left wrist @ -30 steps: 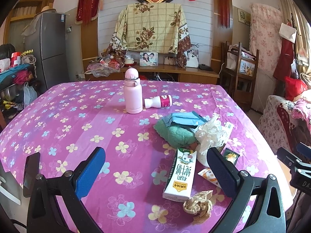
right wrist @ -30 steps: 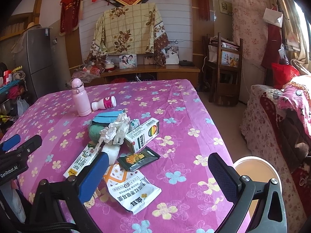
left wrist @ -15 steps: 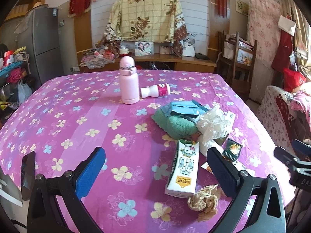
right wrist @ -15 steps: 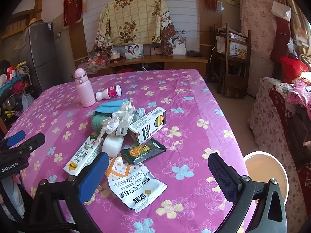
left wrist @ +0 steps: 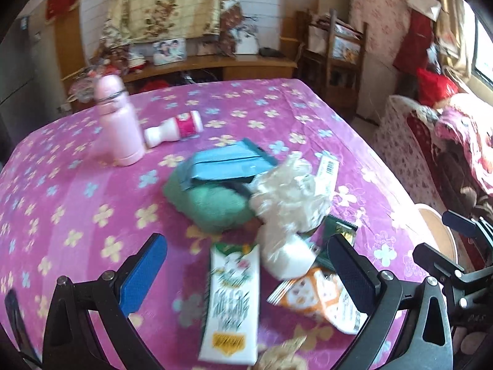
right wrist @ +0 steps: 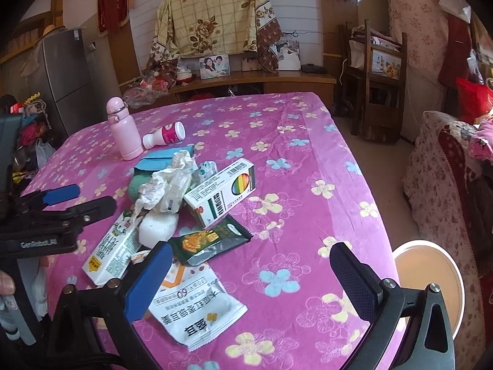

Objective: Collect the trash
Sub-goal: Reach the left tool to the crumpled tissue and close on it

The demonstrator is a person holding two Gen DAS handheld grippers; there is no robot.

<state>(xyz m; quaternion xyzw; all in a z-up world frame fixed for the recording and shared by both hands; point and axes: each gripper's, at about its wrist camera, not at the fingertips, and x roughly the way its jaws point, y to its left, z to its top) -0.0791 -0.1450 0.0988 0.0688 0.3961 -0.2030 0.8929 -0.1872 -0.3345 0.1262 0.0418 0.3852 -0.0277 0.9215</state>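
A heap of trash lies on the purple flowered table (right wrist: pixel 302 141): a milk carton (left wrist: pixel 229 305) (right wrist: pixel 112 246), crumpled tissue (left wrist: pixel 289 194) (right wrist: pixel 166 182), a white and orange snack bag (right wrist: pixel 197 305), a dark green wrapper (right wrist: pixel 209 242), a medicine box (right wrist: pixel 222 194) and a crumpled brown paper (left wrist: pixel 283 354). My left gripper (left wrist: pixel 246 243) is open just above the carton's top end, holding nothing. My right gripper (right wrist: pixel 251 251) is open over the table's near right part; its left finger overlaps the snack bag in view.
A pink bottle (left wrist: pixel 118 123) stands beyond the heap, with a small white bottle (left wrist: pixel 175 129) lying beside it. A green cloth (left wrist: pixel 209 203) carries a blue pouch (left wrist: pixel 225 166). A round bin (right wrist: pixel 431 271) sits on the floor right of the table, beside a sofa (right wrist: pixel 446 166).
The left gripper has swung right and closer to the trash heap, blurring its view. The right gripper has drifted slightly forward. Both stay open, and nothing on the table has moved.
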